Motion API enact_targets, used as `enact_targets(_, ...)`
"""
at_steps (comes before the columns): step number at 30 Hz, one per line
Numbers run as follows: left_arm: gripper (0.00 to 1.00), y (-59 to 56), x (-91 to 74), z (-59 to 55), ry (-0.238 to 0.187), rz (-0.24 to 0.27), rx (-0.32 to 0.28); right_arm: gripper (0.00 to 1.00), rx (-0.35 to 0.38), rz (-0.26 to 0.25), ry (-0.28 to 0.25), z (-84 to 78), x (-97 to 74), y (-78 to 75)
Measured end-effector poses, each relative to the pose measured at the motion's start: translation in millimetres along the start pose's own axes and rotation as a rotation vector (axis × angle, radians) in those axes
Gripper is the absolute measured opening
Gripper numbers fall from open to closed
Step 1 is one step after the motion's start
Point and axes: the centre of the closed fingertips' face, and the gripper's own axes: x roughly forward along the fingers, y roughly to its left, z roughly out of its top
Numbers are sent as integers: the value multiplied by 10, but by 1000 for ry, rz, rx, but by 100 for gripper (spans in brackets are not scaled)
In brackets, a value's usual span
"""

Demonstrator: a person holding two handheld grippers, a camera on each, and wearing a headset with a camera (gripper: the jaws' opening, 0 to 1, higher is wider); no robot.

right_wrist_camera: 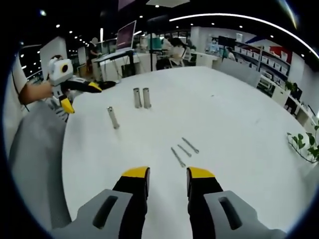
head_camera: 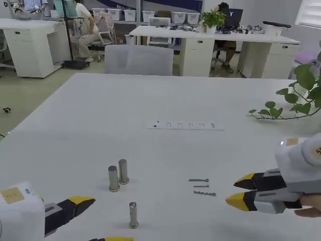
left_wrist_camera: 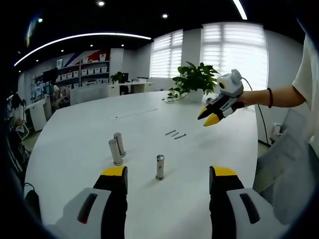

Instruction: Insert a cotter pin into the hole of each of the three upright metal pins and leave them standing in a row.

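It is an open-plan office: rows of white desks (head_camera: 215, 36) with monitors (head_camera: 233, 17), seated people (head_camera: 84, 27), shelves of storage bins (head_camera: 178, 16), potted plants (head_camera: 212, 19), window blinds (left_wrist_camera: 232, 50) and ceiling spotlights (left_wrist_camera: 165, 16) overhead.

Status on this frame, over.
Left gripper, right gripper open, empty. Three upright silver metal pins standing, none pinned. Three thin metal cotter pins loose on white table. Path clear.

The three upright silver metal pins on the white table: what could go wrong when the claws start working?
1. Two of the upright silver metal pins stand very close together; a claw closing on one may tip the other.
2. The thin silver cotter pins lie flat and close together on the white table; the right claw may slip or grab two.
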Motion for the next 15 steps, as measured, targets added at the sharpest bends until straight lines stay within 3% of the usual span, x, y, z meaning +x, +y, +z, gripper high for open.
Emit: enact_targets(15,74,38,-7,13,-6,43,5,23,-26,48,33,55,306,-165)
